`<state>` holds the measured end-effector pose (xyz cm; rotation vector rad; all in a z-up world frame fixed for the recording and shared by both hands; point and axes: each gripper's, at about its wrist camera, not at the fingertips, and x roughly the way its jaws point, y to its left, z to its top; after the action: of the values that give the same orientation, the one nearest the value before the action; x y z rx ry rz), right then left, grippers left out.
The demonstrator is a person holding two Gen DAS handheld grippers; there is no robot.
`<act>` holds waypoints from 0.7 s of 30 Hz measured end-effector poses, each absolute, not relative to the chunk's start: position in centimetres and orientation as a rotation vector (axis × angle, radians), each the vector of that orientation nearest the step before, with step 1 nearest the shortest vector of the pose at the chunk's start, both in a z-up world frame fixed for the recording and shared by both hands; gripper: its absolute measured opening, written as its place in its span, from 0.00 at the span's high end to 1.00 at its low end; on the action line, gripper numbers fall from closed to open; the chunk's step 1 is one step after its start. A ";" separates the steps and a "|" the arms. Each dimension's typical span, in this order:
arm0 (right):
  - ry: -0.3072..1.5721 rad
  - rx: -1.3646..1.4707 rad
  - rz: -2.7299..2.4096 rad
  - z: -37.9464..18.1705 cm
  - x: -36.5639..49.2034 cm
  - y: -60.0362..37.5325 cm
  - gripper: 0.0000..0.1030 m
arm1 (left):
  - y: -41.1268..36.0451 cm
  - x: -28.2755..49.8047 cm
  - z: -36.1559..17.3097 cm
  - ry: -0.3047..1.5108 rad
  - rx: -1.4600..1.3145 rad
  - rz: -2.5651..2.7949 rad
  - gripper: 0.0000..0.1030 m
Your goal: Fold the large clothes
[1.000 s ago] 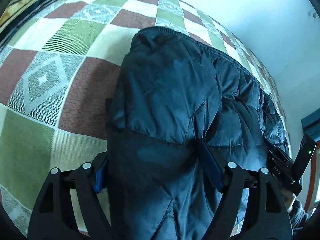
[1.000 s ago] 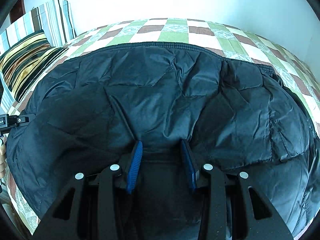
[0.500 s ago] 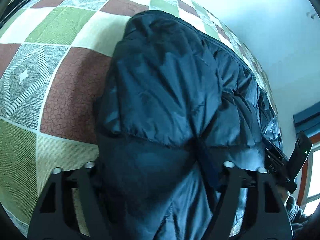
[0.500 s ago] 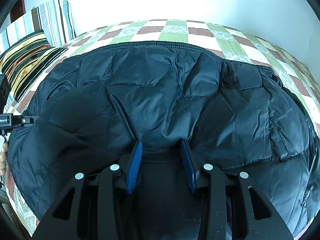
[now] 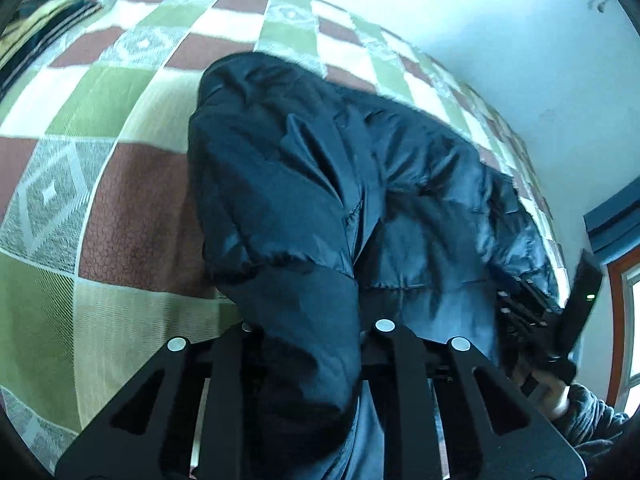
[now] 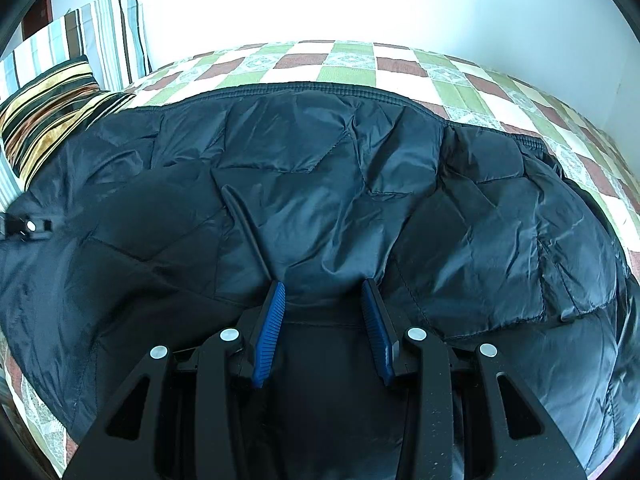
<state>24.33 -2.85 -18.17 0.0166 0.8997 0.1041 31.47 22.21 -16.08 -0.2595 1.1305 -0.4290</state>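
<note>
A large dark navy puffer jacket (image 6: 320, 184) lies spread across the checked bedspread (image 6: 352, 60). In the left wrist view the jacket (image 5: 320, 184) bunches up in a thick fold. My left gripper (image 5: 312, 320) is shut on that fold, its fingertips buried in the fabric. My right gripper (image 6: 324, 292) sits at the near edge of the jacket with its blue pads (image 6: 272, 332) apart and fabric pushed in between them. The right gripper also shows at the right of the left wrist view (image 5: 532, 320).
Striped pillows (image 6: 60, 92) lie at the bed's head on the left. A white wall (image 6: 320, 0) runs behind the bed. A window frame (image 5: 624, 312) stands at the far right. Bare bedspread (image 5: 80, 160) lies left of the jacket.
My left gripper has closed on the jacket fold and lifted it, so the fabric bunches higher and narrower. My right gripper has stayed put, jaws unchanged.
</note>
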 end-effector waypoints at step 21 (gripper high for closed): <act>0.883 0.095 0.146 -16.7 23.6 -5.1 0.61 | 5.6 26.7 -6.8 0.981 -0.061 -0.503 0.84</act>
<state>23.59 -5.12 -16.74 0.0949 0.8831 0.1465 26.73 5.57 -6.84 -0.0608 0.9806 -0.5028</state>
